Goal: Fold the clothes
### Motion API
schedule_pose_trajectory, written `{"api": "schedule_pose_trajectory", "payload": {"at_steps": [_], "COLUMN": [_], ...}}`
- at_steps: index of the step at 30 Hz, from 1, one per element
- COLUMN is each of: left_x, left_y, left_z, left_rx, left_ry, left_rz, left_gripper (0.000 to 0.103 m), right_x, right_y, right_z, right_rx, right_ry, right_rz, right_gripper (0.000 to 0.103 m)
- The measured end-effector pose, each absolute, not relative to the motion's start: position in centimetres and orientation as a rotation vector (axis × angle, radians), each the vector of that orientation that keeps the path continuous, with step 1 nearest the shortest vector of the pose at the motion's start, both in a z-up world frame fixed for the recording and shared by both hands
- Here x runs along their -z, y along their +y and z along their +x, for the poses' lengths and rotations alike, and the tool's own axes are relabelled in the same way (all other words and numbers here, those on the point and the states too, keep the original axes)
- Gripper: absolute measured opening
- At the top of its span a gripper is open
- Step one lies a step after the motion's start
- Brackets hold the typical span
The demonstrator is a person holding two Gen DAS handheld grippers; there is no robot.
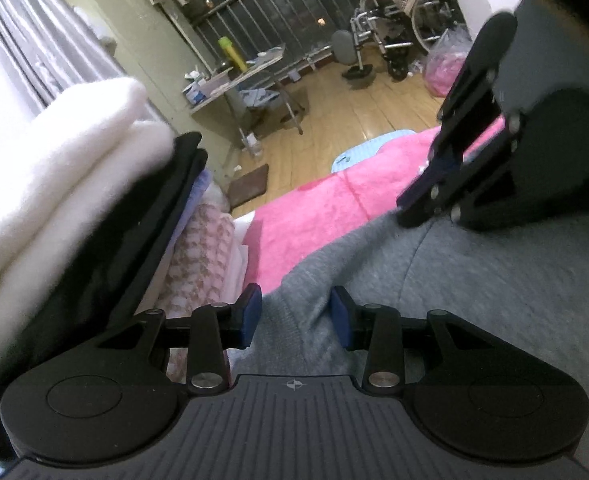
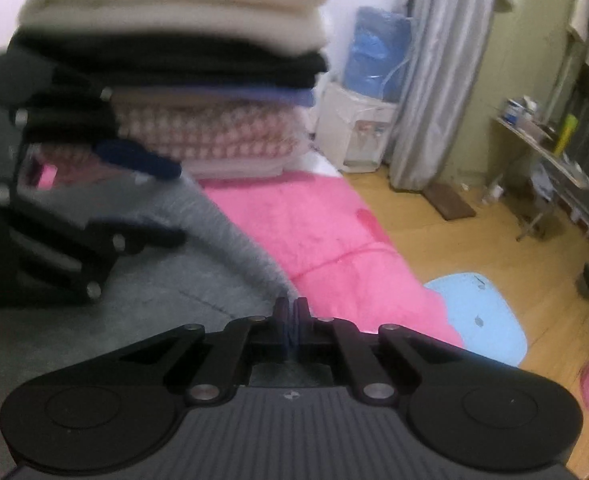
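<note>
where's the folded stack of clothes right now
The folded stack sits upper left in the right wrist view, on the pink blanket, just behind the grey garment.

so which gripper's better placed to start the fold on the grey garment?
Probably right: the right gripper looks shut at the grey garment edge, though a pinch is unclear. The left gripper jaws stand open over it.

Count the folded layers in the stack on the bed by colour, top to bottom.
White: 1
Black: 1
Blue: 1
Pink check: 1
Pale, at the bottom: 1
Total: 5
</note>
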State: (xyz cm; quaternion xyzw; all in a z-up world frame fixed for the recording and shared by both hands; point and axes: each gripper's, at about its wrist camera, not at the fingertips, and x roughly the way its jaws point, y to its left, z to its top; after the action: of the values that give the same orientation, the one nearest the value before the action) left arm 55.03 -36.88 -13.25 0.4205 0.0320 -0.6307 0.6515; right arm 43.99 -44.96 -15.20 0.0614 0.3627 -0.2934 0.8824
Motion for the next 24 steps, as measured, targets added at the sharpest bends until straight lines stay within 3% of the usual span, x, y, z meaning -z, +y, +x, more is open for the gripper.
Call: {"api": "schedule_pose_trajectory", "payload": {"at_steps": [6,9,12,17,24], "left_x": [11.9,11.1,10.2,6.5,-2.0], "left_y": [-37.1,-37.1,-37.0,-36.4,-36.4], "left_z": [55.5,55.6,55.7,55.0,53.2], "left_rx": [1.448,1.450,1.449,1.501,1.650], "left_ry": [0.106,0.098,0.079,0.077,0.163], "left_rz": [0.907,0.869,0.832,0.742,0.581], "left_gripper": [0.040,0.041,0.041,0.041,0.041], "right_x": [5.6,0.3,-4.3,-8.4,-11.5], "right_y": [-43.8,-38.4,-29.3,-11.2,2.1], "right_z": [30.8,21.5,14.0,5.9,4.1], "right_rx": [0.938,1.204,1.511,1.879,2.021], "right_ry": [0.465,0.305,0.128,-0.327,-0.429], "right_rz": [0.465,0.590,0.625,0.658,0.524], "right_gripper": [0.004,0.005,0.005,0.006,0.010]}}
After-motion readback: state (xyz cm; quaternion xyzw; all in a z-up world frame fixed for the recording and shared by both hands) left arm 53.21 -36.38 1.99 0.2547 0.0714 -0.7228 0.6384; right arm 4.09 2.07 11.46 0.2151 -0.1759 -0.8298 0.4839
